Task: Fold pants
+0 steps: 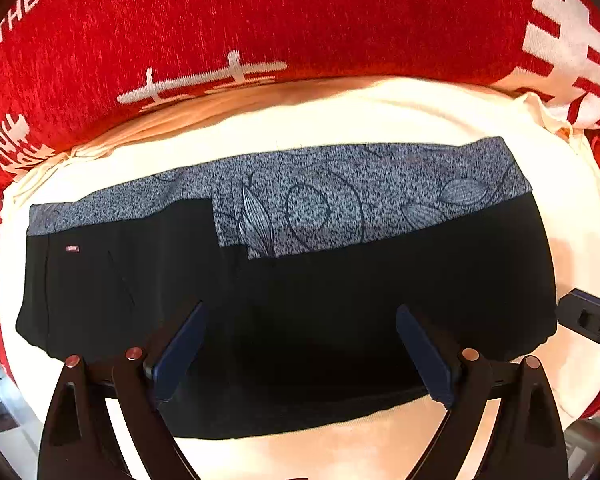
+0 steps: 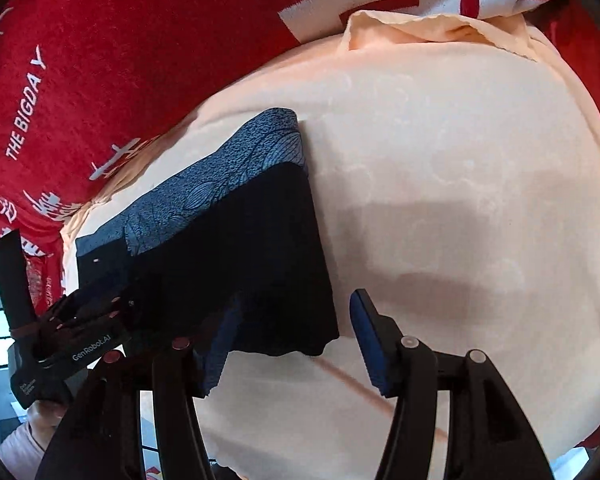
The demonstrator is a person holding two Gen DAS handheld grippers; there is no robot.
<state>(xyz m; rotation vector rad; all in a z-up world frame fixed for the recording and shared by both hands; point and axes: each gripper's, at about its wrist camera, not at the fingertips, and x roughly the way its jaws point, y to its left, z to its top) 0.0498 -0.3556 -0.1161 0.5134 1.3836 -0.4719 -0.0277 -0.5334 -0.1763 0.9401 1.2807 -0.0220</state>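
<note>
The black pants (image 1: 320,300) lie folded into a flat rectangle on a cream cloth (image 1: 340,120), with a grey patterned waistband (image 1: 340,196) along the far edge. My left gripper (image 1: 300,340) is open, its blue pads (image 1: 180,344) spread just above the near part of the pants, holding nothing. In the right wrist view the pants (image 2: 240,260) lie at the left. My right gripper (image 2: 292,344) is open and empty at the pants' near right corner. The left gripper's body (image 2: 72,344) shows at the left edge of that view.
A red blanket with white lettering (image 1: 260,20) lies beyond and around the cream cloth. Bare cream cloth (image 2: 460,200) spreads to the right of the pants. The right gripper's tip (image 1: 592,320) shows at the right edge of the left wrist view.
</note>
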